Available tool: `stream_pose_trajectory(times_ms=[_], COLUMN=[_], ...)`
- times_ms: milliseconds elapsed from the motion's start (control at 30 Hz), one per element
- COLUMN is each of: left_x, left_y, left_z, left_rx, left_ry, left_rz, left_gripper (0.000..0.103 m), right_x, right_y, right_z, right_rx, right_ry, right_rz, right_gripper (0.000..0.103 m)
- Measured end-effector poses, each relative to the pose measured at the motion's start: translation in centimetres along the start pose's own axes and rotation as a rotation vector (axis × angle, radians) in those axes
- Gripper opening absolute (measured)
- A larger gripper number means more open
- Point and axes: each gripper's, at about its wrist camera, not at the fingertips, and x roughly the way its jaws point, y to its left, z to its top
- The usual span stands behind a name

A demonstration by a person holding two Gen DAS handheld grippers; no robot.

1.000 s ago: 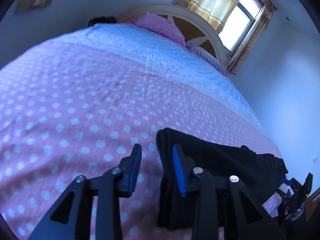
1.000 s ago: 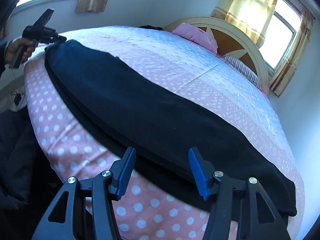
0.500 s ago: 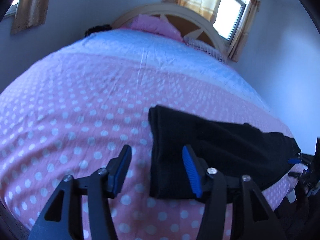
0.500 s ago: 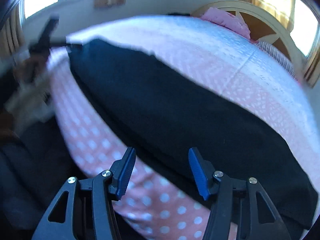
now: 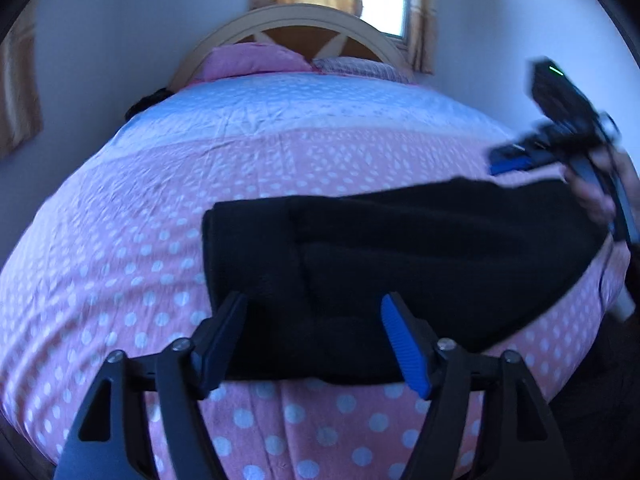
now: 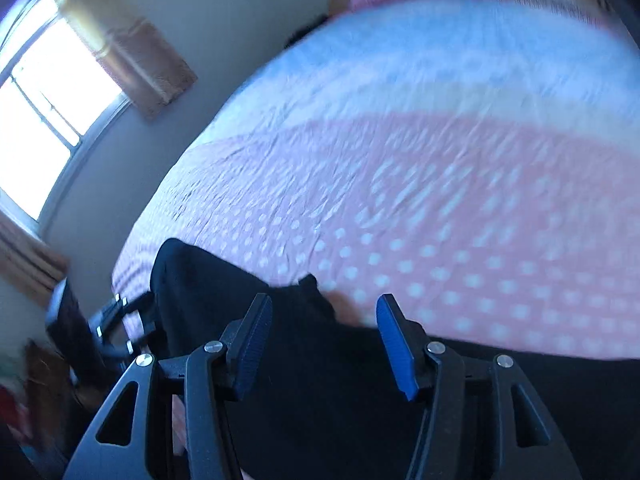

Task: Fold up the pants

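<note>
My left claw [image 5: 316, 338] hangs released over the near end of the black pants [image 5: 400, 260], which lie across the polka-dot bed [image 5: 160, 184]. My right claw [image 6: 324, 340] is spread too, gripping nothing, above dark cloth. The right view is smeared; the pants' far edge is lost in blur.

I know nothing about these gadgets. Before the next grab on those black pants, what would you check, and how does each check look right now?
1. Left gripper open: ok, jaws apart and nothing between them.
2. Right gripper open: ok, jaws apart over the cloth.
3. Black pants lying on the bed: ok, already folded to a shorter stack, near the front edge.
4. Edges of the layers lined up: cannot tell, the cloth is dark and blurred.
5. Views steady enough to aim: not ok, the right wrist view is smeared by motion.
</note>
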Motion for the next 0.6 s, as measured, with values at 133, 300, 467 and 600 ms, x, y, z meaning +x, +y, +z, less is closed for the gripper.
stream_pose_trajectory(times_ms=[133, 300, 467, 600], left_x=[-0.5, -1.0, -1.3, -1.7], left_y=[-0.2, 0.9, 0.6, 1.3], left_z=[-0.5, -1.0, -1.0, -0.5], left_rx=[0.036, -0.032, -0.034, -0.073], left_ry=[-0.002, -0.041, -0.039, -0.041], left_rz=[-0.016, -0.080, -0.073, -0.083], left_gripper=[0.081, 0.082, 0.082, 0.082], right_x=[4.2, 4.6, 4.3, -0.1], right_y=[0.7, -0.5, 1.6, 2.9], right_z=[0.5, 1.9, 1.1, -1.1], right_rx=[0.023, 0.049, -0.055, -0.134], right_ry=[0.098, 0.018, 0.021, -0.043], right_rz=[0.010, -0.116, -0.119, -0.143], right_gripper=[0.005, 0.004, 0.007, 0.044])
